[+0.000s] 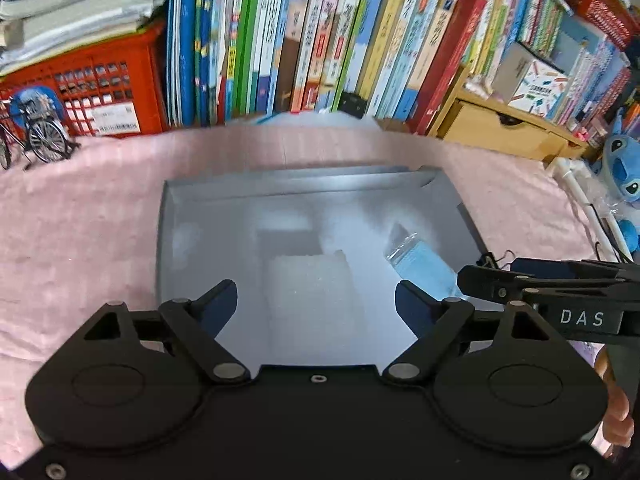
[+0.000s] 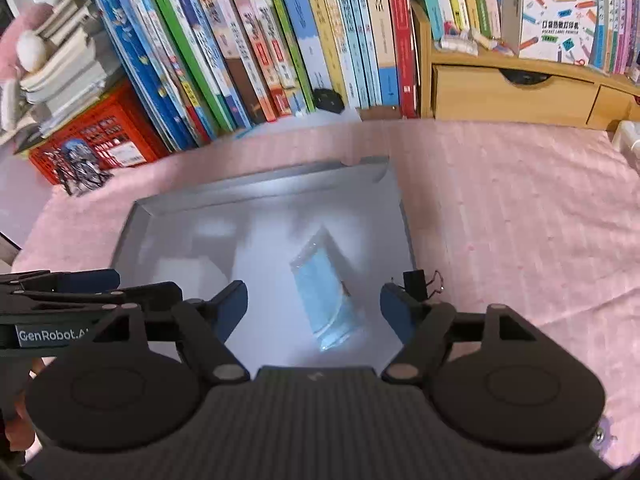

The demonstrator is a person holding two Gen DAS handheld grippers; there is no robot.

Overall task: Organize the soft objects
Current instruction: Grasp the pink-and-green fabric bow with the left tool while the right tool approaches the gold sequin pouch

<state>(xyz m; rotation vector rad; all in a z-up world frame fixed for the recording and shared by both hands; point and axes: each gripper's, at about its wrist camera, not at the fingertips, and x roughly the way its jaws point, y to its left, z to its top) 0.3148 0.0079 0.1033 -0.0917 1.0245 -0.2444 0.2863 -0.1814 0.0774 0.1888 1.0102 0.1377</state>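
Both grippers, left [image 1: 316, 300] and right [image 2: 314, 304], gape empty above grey tray [image 1: 208, 216]; white foam block [image 1: 308, 280] and packaged blue mask [image 2: 328, 300] already inside; seemingly nearly done.

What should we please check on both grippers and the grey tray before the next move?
1. Left gripper open and empty: ok.
2. Right gripper open and empty: ok.
3. White foam block lying inside the shallow grey tray: ok.
4. Clear packet with the light-blue face mask lying inside the tray: ok.
5. Black binder clip at the tray's right edge clear of the right gripper's fingers: cannot tell.
6. More soft objects left on the pink cloth: cannot tell.
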